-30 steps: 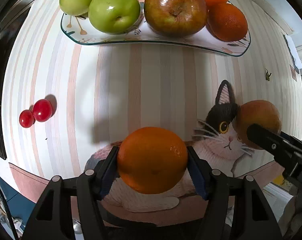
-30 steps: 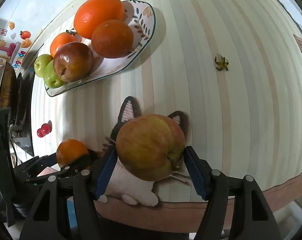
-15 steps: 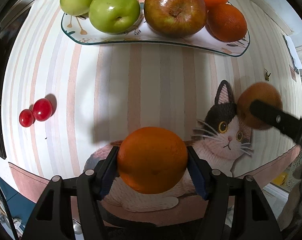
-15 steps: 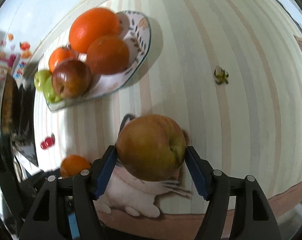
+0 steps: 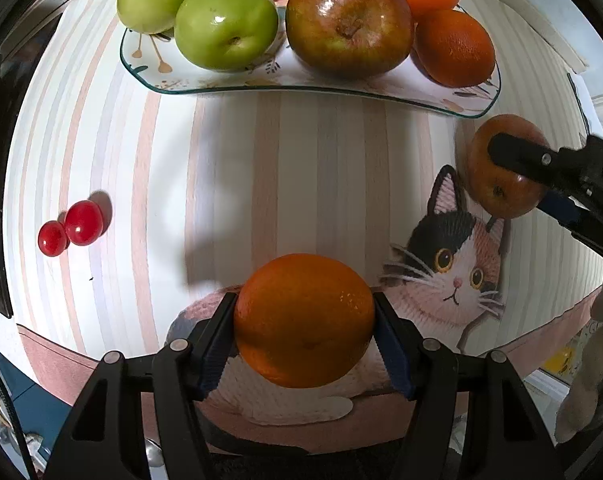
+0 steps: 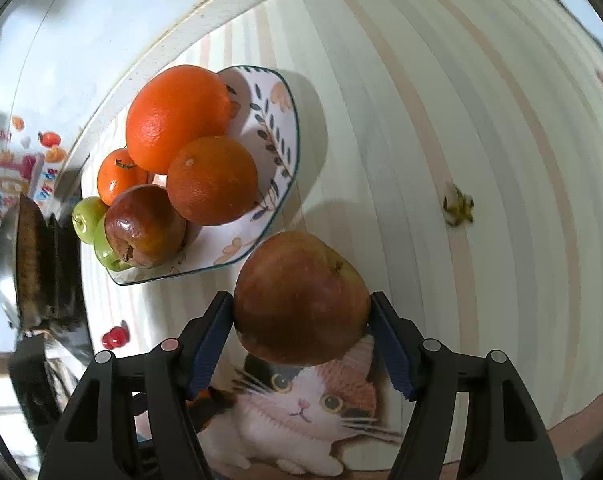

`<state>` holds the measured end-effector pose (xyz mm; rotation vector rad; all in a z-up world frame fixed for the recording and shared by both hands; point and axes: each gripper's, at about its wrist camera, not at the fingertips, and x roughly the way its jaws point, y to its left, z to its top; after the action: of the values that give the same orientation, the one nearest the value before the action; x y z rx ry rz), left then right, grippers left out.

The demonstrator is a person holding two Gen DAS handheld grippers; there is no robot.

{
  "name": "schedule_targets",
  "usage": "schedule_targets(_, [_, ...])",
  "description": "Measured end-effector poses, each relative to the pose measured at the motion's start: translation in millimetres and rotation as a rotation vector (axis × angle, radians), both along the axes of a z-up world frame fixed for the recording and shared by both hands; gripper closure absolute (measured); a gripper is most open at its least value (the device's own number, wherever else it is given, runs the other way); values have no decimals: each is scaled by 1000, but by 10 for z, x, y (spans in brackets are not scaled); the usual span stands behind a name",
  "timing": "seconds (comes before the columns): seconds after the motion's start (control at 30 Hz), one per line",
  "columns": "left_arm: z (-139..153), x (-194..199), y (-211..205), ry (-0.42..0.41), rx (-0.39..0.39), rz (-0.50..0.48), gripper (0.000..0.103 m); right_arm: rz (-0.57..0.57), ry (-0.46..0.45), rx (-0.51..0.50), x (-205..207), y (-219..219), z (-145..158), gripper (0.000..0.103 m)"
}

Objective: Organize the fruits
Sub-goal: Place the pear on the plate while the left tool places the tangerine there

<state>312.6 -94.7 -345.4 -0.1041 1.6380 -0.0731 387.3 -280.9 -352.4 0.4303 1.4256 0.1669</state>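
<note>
Striped cat-print tablecloth [image 5: 301,168]: left gripper [image 5: 303,340] clamps orange [image 5: 303,320]; right gripper [image 6: 301,332], jaws closing, grips apple [image 6: 301,300]. The crowded plate [image 6: 277,128] ahead risks fruit rolling off.

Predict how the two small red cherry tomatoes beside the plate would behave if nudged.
The cherry tomatoes look round and glossy, so they would probably roll across the flat striped tablecloth. They seem small, so likely light. Their shiny skins may be slippery.

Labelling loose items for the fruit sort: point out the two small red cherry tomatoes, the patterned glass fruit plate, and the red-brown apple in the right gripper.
Two small red cherry tomatoes [image 5: 71,227]: left wrist view, larger one's near side.
Patterned glass fruit plate [image 5: 261,87]: left wrist view, front rim.
Red-brown apple in the right gripper [image 6: 301,296]: right wrist view, middle of its skin.
</note>
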Motion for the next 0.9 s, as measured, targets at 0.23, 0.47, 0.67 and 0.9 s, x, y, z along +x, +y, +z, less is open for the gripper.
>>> schedule_targets(0.23, [302, 159, 39, -38, -52, 27, 40, -8, -3, 31, -58, -34, 89, 33])
schedule_targets(0.47, [1017, 781, 173, -174, -134, 56, 40, -62, -98, 87, 141, -192, 515, 33])
schedule_targets(0.67, [1091, 1454, 336, -217, -93, 61, 40, -50, -135, 34, 688, -184, 582, 33])
schedule_targets(0.9, [628, 1846, 461, -79, -133, 108, 40, 33, -99, -49, 1036, 71, 359, 33])
